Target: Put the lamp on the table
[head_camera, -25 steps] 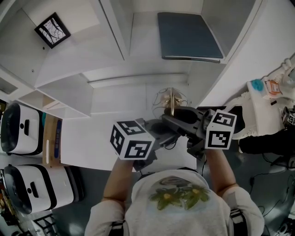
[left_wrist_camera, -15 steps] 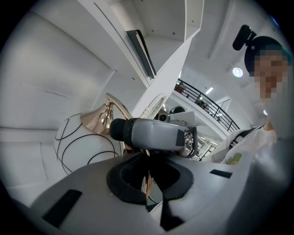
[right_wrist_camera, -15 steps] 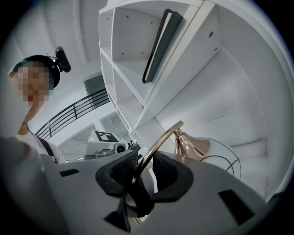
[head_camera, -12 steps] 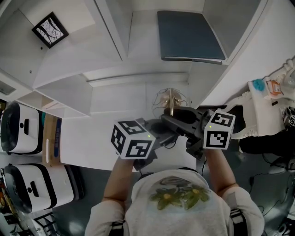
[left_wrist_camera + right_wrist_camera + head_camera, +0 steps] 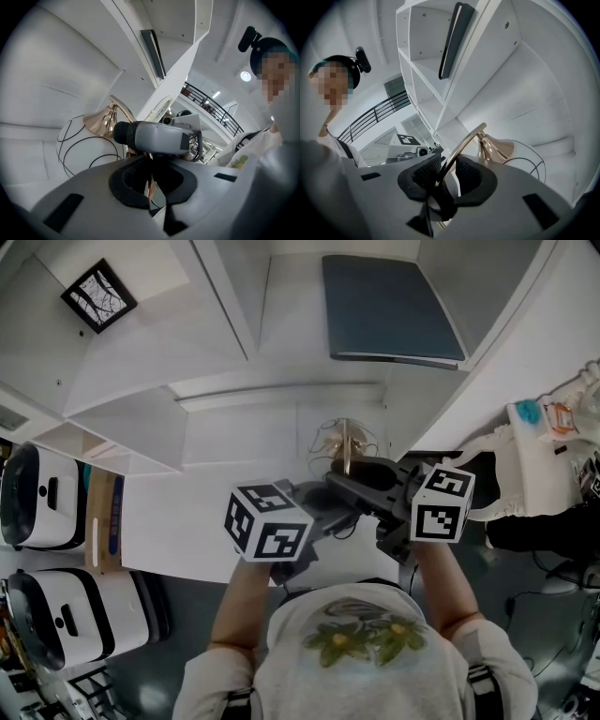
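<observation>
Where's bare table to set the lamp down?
Free: white table left of the left gripper, between shelf unit and front edge. Crowded: by the lamp, clamped by that and the right gripper; headsets off the left edge.

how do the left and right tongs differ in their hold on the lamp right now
The left tongs pinch the lamp by its gold stem so that only a thin sliver shows in their grip; from the right tongs the stem arcs clear up to the copper socket. The right tongs' grey body crosses the left tongs' view, while the right tongs' view onto the wire shade is open. Both are shut on the same stem.
</observation>
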{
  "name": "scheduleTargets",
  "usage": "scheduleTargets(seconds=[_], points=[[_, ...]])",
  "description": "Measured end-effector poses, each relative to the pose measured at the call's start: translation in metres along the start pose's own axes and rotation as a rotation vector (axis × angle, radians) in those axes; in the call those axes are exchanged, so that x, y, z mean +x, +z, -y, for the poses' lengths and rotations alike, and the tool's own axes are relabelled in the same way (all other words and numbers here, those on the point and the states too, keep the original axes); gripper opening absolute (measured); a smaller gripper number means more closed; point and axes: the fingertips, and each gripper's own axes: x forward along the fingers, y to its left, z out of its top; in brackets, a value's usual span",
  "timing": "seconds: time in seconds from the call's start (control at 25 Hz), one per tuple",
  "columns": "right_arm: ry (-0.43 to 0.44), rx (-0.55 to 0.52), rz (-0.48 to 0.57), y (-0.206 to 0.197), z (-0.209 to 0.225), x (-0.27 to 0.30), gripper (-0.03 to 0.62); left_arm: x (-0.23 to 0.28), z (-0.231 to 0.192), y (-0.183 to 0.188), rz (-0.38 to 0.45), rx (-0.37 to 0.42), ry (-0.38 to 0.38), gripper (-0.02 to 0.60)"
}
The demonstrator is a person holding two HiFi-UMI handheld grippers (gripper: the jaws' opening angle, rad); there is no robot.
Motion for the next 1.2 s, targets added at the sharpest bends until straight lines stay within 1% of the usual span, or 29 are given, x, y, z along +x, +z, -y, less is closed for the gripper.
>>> scheduleTargets(seconds=[0.36,0.64,0.92,1.08,1.16,1.2], points=[[0.051,0.022,0.030,-0.004,-0.002,0.000,0.117,-0.001,0.001,-0.003,0.045,-0.031,-0.055,0.038],[0.068,0.015,0.038,-0.008,-0.006,-0.003,0.117,-0.001,0.004,-0.007,0.077,-0.072,-0.082,0.038],[0.081,0.001,0.049,-0.013,-0.012,-0.009,0.118,0.001,0.009,-0.013,0.087,-0.079,-0.075,0.038],[0.066,-0.004,0.068,-0.014,-0.012,-0.009,0.117,0.000,0.008,-0.014,0.108,-0.094,-0.063,0.038],[0.053,-0.017,0.062,-0.015,-0.013,-0.009,0.117,-0.001,0.008,-0.014,0.121,-0.078,-0.043,0.039],[0.048,-0.025,0.054,-0.016,-0.014,-0.009,0.117,-0.002,0.008,-0.014,0.129,-0.057,-0.026,0.040]])
